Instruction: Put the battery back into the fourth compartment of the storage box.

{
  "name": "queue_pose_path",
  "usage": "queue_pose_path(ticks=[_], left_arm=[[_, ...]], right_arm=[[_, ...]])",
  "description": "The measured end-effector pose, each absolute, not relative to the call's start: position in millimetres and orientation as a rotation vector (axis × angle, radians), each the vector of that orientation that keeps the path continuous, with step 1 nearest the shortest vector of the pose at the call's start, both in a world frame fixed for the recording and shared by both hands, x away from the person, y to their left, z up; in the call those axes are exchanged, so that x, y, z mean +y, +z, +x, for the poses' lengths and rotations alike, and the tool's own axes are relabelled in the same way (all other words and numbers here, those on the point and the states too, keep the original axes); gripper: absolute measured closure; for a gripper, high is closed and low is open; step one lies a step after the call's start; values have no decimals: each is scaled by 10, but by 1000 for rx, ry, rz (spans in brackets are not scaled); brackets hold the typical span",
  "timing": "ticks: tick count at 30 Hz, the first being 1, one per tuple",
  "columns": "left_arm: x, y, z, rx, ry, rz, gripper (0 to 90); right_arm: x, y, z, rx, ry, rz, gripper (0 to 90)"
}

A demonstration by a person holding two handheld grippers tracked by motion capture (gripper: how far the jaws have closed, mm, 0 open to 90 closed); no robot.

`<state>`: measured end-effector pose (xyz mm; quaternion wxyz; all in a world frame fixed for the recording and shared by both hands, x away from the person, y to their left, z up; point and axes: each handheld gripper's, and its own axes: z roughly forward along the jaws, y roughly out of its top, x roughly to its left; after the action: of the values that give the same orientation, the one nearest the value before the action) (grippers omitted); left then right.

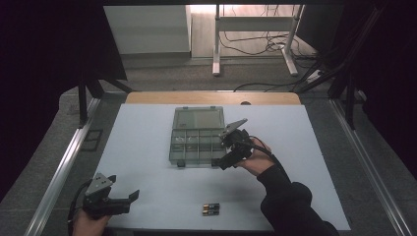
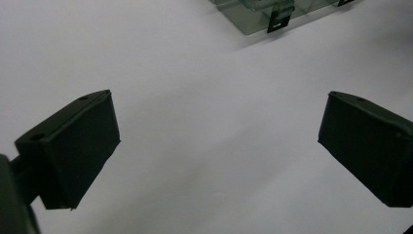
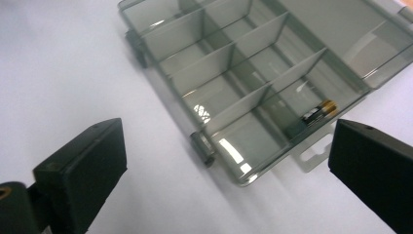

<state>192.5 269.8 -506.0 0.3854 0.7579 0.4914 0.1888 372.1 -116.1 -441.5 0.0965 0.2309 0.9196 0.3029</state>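
A clear smoky plastic compartment box (image 1: 196, 140) lies open in the middle of the white mat, its lid folded back on the far side. In the right gripper view one battery (image 3: 316, 114) lies in a corner compartment of the box (image 3: 234, 83). Two more batteries (image 1: 211, 209) lie side by side near the mat's front edge. My right gripper (image 1: 223, 150) hovers at the box's right front corner; its jaws stand wide open (image 3: 224, 141) with nothing gripped. My left gripper (image 1: 123, 189) rests at the front left, open (image 2: 216, 117) over bare mat, with the box's corner (image 2: 263, 12) far ahead.
The white mat (image 1: 147, 147) covers a table with metal rails (image 1: 64, 162) along both sides. Beyond the table stand a white desk frame (image 1: 255, 44) and loose cables on the floor.
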Motion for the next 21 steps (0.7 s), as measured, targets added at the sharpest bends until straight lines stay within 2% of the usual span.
queue_pose_path(ticks=[17,21], left_arm=[[2696,-5061,1924,1250,481,1931,21],[2694,-5059,1926,1249,480,1931,21]], right_arm=[[-1107,-4415,3258,2781,811,601,2],[-1096,-4424,3164,2796,797,560,86]])
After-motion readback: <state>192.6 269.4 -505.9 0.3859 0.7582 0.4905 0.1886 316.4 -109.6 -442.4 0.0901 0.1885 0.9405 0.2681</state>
